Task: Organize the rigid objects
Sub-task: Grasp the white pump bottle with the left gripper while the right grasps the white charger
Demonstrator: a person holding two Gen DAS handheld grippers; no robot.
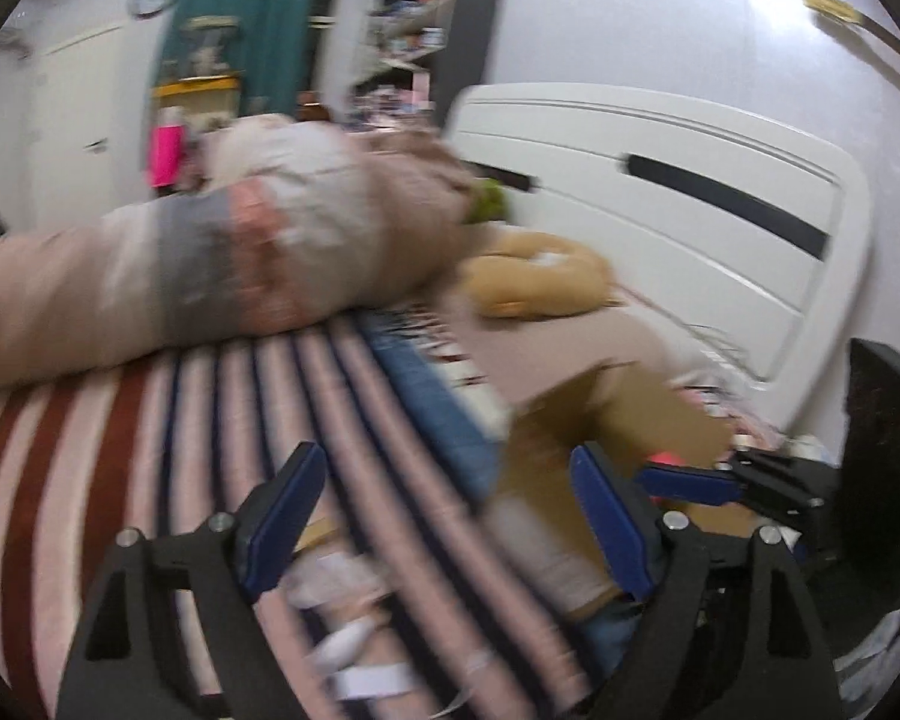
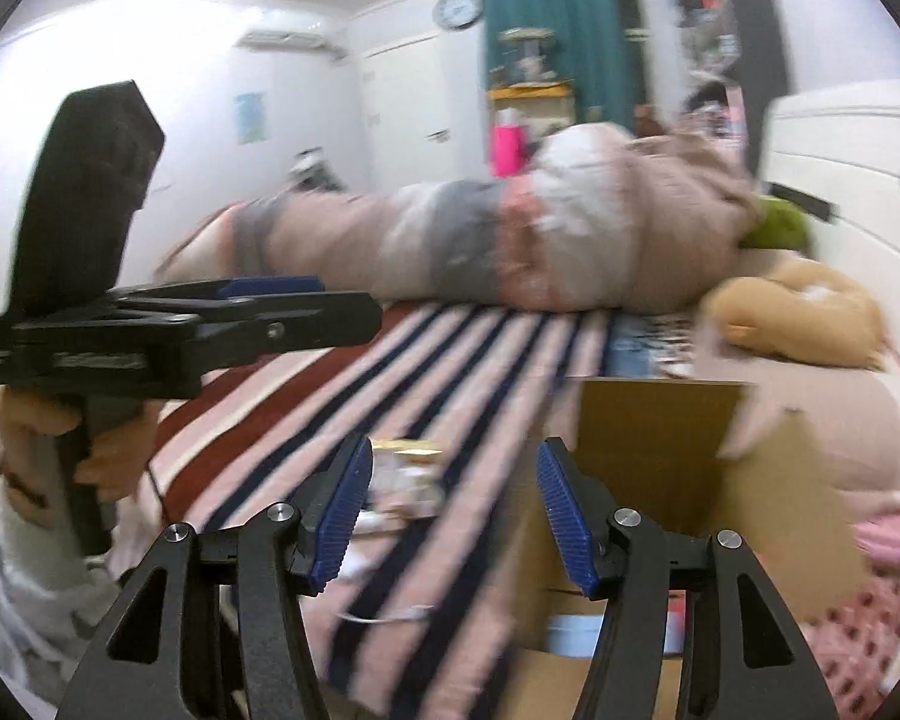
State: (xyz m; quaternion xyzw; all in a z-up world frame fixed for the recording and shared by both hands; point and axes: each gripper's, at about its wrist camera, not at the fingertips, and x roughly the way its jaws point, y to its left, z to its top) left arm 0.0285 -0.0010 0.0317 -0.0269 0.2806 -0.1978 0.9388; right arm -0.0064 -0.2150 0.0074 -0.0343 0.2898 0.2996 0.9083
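Striped bed (image 2: 450, 360), cardboard box (image 2: 660, 450) (contents blurred), both tongs (image 1: 444, 516) (image 2: 456, 510) open, empty.

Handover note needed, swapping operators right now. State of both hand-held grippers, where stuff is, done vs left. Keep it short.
Left hand-held gripper: open, nothing between its pads.
Right hand-held gripper: open, empty.
Cardboard box: open, on the bed by the right gripper; something pale blue shows inside, too blurred to identify.
Small items: loose on the striped blanket, ahead of the right gripper; blurred.
Rolled bedding and tan plush toy lie further back.
Done: possibly some things boxed.
Left: the loose items on the blanket, likely to go into the box.
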